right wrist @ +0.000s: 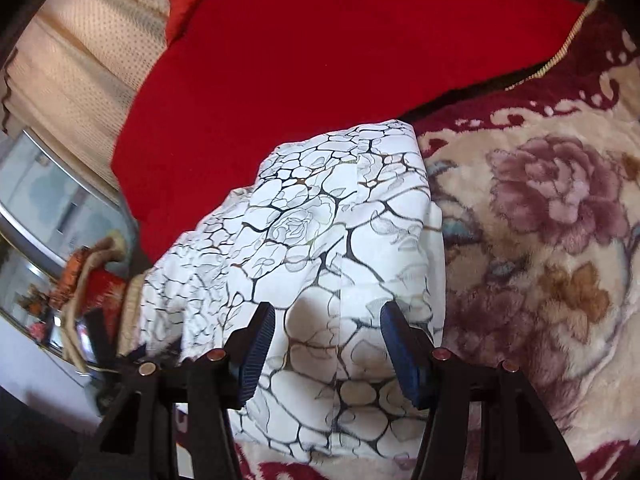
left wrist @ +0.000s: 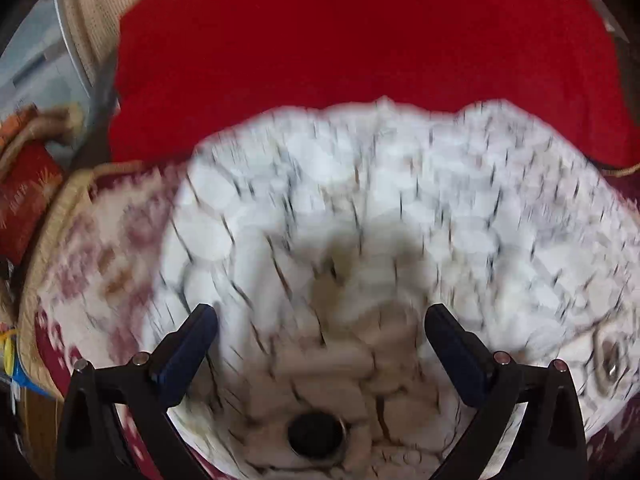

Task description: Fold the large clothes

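Note:
A large white garment (right wrist: 320, 220) with a black crackle print and faint rose outlines lies folded on a floral blanket (right wrist: 540, 240). In the left wrist view the same garment (left wrist: 360, 200) is blurred by motion and fills the middle. My left gripper (left wrist: 320, 320) hangs over it, open wide, with only cloth lying below its blue pads (left wrist: 192, 348). A dark round fitting (left wrist: 316, 434) shows on the cloth near the camera. My right gripper (right wrist: 326, 316) stands open over the garment's near end, close to its right edge, pads clear of the cloth.
A red cloth (right wrist: 320, 60) covers the area behind the garment. Cream mesh fabric (right wrist: 80, 60) hangs at the upper left. A glass surface with red and orange items (right wrist: 80, 276) lies at the left. The blanket's edge (left wrist: 44, 240) runs down the left.

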`<state>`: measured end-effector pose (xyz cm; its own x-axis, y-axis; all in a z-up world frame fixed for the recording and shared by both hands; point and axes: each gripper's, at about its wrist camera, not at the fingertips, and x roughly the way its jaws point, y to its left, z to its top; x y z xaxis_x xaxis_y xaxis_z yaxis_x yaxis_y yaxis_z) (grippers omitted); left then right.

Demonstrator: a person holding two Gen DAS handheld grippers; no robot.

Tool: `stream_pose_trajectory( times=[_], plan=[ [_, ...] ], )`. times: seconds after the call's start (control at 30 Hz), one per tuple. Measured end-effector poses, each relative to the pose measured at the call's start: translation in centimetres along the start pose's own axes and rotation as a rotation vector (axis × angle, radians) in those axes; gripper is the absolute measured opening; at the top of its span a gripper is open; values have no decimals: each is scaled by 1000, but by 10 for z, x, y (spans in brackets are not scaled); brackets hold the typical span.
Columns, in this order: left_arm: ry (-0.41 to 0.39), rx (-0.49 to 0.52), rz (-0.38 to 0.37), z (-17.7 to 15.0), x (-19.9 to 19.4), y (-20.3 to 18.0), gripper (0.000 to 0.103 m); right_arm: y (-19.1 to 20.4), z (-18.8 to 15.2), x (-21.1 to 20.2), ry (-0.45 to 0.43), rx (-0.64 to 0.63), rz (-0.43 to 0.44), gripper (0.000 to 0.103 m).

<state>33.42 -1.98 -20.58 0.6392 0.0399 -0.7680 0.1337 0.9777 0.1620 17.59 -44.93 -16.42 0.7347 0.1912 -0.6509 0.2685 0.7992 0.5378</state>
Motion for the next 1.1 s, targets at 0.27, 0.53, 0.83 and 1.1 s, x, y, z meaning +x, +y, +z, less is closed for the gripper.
stream_pose_trajectory(
  times=[0.27,0.53,0.83,1.1],
  plan=[
    [-39,-47,71,6,30,31,103,55,48,27,-30,-101,-19,59],
    [44,-153,-43,2,37,78,103,60,42,106,157,-127,-143,59],
    [-18,-439,-131,-36,-24,155,103,77,17,39,19,-167,-71,59],
    [35,-602,-279,-94,-17,155,103,75,-1,58,110,-237,-135,59]
  ],
)
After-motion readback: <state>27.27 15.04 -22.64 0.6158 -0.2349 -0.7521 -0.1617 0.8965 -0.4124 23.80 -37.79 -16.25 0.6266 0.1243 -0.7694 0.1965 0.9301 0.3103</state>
